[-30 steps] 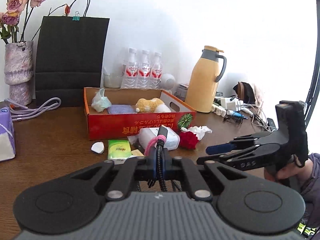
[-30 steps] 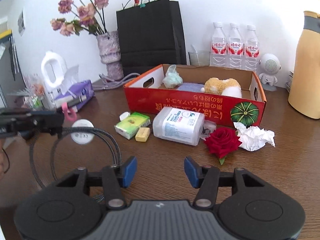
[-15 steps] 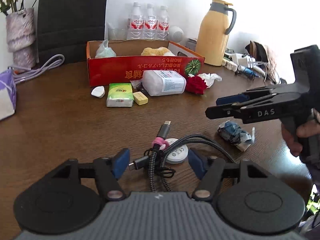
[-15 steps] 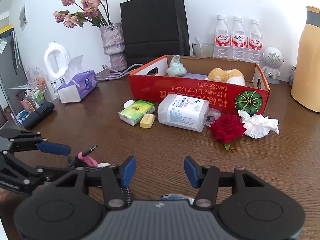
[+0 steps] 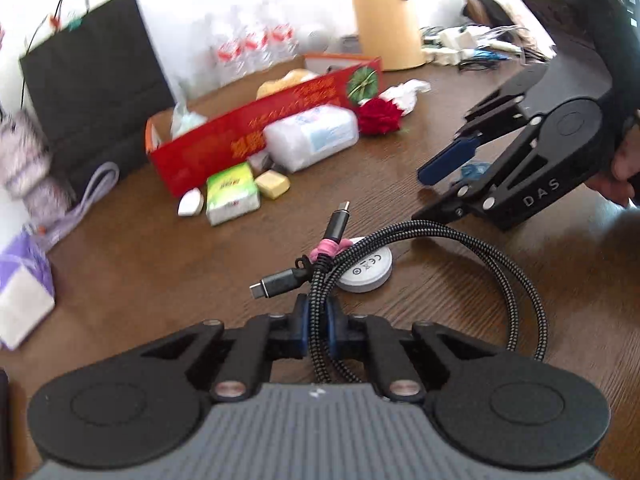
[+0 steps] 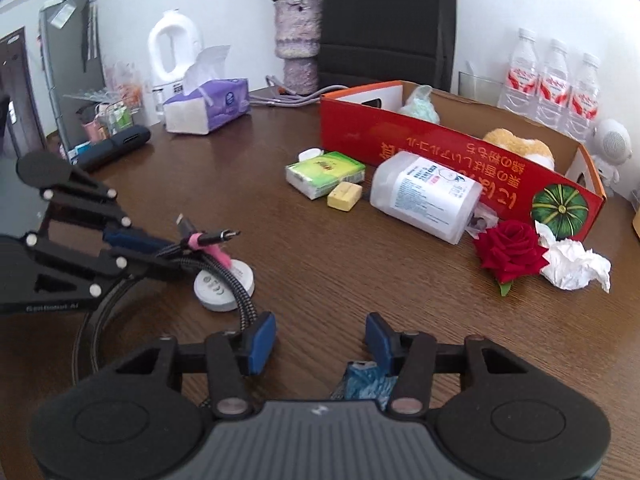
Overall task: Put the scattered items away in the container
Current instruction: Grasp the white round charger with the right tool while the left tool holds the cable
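Observation:
My left gripper (image 5: 318, 324) has its jaws closing, and the pads press on a braided black cable (image 5: 440, 236) bound by a pink tie. The cable's loop and its white round puck (image 5: 368, 270) lie on the wooden table. In the right wrist view the same cable (image 6: 244, 304) runs beside my right gripper (image 6: 320, 340). That gripper's jaws are closing with bare table between the pads. A crumpled blue wrapper (image 6: 362, 380) lies under its right finger. The red cardboard box (image 6: 440, 148) stands further back and holds a plush toy and a bag.
In front of the box lie a wipes pack (image 6: 424, 196), a green tissue pack (image 6: 324, 172), a yellow block (image 6: 345, 196), a red rose (image 6: 508, 248) and crumpled white paper (image 6: 576, 268). A purple tissue box (image 6: 208, 108), vase, black bag and bottles line the back.
The left gripper came down with the cable, let it go onto the table, then shut on it again. The right gripper sank and rolled over the blue wrapper, its jaws narrowing.

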A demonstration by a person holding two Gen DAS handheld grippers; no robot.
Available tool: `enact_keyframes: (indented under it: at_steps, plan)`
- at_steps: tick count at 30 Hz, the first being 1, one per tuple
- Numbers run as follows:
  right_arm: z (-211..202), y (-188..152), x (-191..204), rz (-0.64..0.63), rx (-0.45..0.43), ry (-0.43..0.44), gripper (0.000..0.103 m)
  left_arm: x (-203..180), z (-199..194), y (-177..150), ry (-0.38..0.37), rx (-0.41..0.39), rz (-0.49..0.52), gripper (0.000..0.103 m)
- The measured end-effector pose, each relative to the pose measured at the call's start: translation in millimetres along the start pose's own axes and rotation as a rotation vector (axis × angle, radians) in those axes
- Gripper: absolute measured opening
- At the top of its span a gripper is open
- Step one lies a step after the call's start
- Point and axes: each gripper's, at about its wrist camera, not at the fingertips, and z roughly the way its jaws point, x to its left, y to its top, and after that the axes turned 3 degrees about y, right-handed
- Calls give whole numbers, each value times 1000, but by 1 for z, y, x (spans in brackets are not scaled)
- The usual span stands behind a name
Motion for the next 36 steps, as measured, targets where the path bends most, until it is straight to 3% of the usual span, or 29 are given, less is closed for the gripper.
enact_keyframes:
  at_steps: [5,8,13,15,17,20,26,29,33,36]
  plan:
    - [-14,-3,-13,25,-50,-9,48,-2,-26,-1,-45,-138,101,9]
    - [-18,-6,-6,-65,-43,58,47,-1,-37,0,-78,-194,148,9]
    - [-20,-13,15,-185,-56,102,47,34,-29,2,-266,-182,-32,11]
    - [-24,-13,18,-192,-80,132,47,44,-17,0,-305,-158,-83,11]
    - [-27,-11,21,-185,-103,190,46,40,-4,-1,-289,-137,-58,11]
    - [-28,-10,21,-162,-112,265,46,19,7,0,-283,-123,67,10]
    - [-19,-9,28,-152,-100,280,49,7,15,0,-296,-137,129,10]
    - [-12,-8,28,-134,-102,264,49,3,13,-2,-330,-143,136,7]
    - [0,-10,26,-129,-78,252,39,0,16,-3,-318,-136,133,7]
    - [-3,-11,27,-162,-64,173,39,5,17,-5,-289,-126,112,7]
